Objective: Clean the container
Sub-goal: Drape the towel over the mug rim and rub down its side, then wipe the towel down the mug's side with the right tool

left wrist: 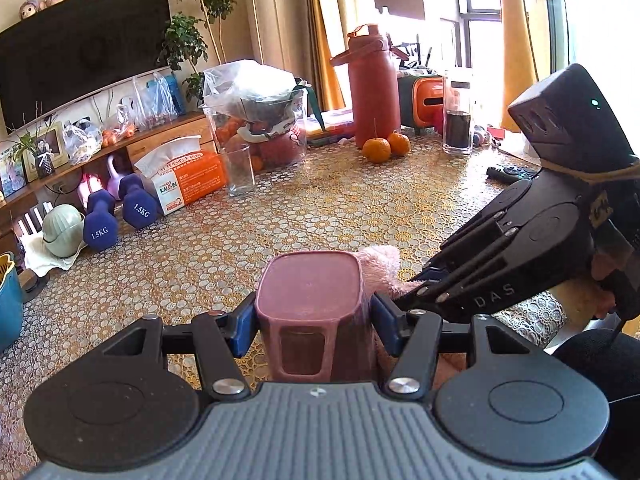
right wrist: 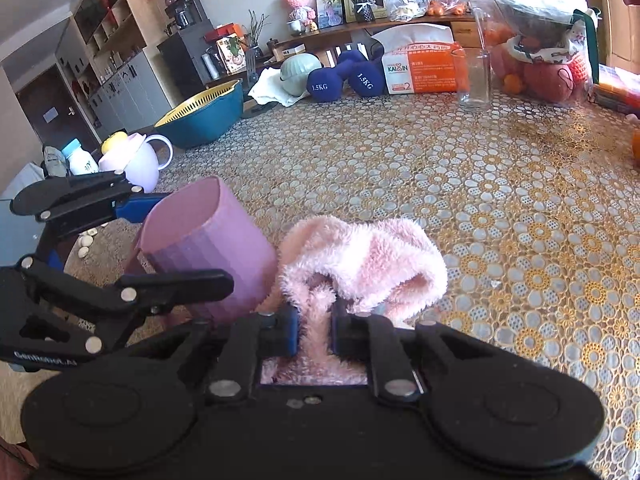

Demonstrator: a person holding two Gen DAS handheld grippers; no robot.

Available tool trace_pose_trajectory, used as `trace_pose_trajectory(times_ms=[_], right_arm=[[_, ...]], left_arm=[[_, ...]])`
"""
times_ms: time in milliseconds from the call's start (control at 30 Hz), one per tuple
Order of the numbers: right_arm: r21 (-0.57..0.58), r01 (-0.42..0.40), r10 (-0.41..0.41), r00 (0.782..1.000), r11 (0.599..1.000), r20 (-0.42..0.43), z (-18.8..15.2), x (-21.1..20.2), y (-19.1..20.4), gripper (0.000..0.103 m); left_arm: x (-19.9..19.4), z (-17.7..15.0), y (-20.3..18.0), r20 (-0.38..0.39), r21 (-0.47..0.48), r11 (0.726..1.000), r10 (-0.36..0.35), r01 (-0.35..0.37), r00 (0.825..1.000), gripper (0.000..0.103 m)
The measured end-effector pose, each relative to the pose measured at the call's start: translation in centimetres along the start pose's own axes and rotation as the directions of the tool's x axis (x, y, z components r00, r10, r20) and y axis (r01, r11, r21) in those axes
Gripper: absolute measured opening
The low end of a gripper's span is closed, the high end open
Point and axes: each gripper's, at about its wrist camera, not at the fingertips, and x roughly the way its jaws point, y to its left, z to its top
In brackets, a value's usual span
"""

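Mauve plastic, thin-walled: the container is sitting clamped between the left claw pads, held upside down above the floral surface. It is looking light, stiff and smooth, so gripping across its flat sides is making sense. Readable here: "1.5KG" on the dumbbells, "KAIXIN" on the tissue box, "DAS" on the right claw.

Switching to the right wrist: the right claw is nearly closed, pinching a soft, fluffy pink cloth just beside the container. "GenRobot.AI" is showing on the left claw.
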Motion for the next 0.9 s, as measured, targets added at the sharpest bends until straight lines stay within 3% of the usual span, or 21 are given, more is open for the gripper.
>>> trace_pose_trajectory(times_ms=[267,500,567,767,900], right_arm=[[-0.203,0.054,-0.059,0.998,0.978,-0.017,-1.9,-1.6,4.1,0.013],[-0.126,0.122,-0.105,0.986,0.985,0.132,0.2,-6.1,2.7,0.013],[-0.126,0.128,-0.105,0.980,0.984,0.170,0.7,-7.2,2.8,0.013],[-0.127,0.053,-0.024,0.976,0.990,0.217,1.5,-8.1,3.8,0.013],[-0.146,0.012,0.020,0.976,0.989,0.219,1.7,-7.0,5.0,0.013]], left_arm=[[-0.2,0.0,-0.3,-0.006,-0.002,1.000,0.016,-0.016,1.000,0.059],[-0.8,-0.2,-0.6,-0.012,0.015,0.999,0.049,-0.049,0.999,0.060],[-1.0,-0.6,-0.9,-0.017,0.043,0.998,0.045,-0.045,0.999,0.067],[-0.7,-0.9,-1.2,-0.034,0.070,0.996,0.059,-0.057,0.998,0.069],[-0.8,-0.7,-1.2,-0.035,0.074,0.996,0.051,-0.048,0.998,0.061]])
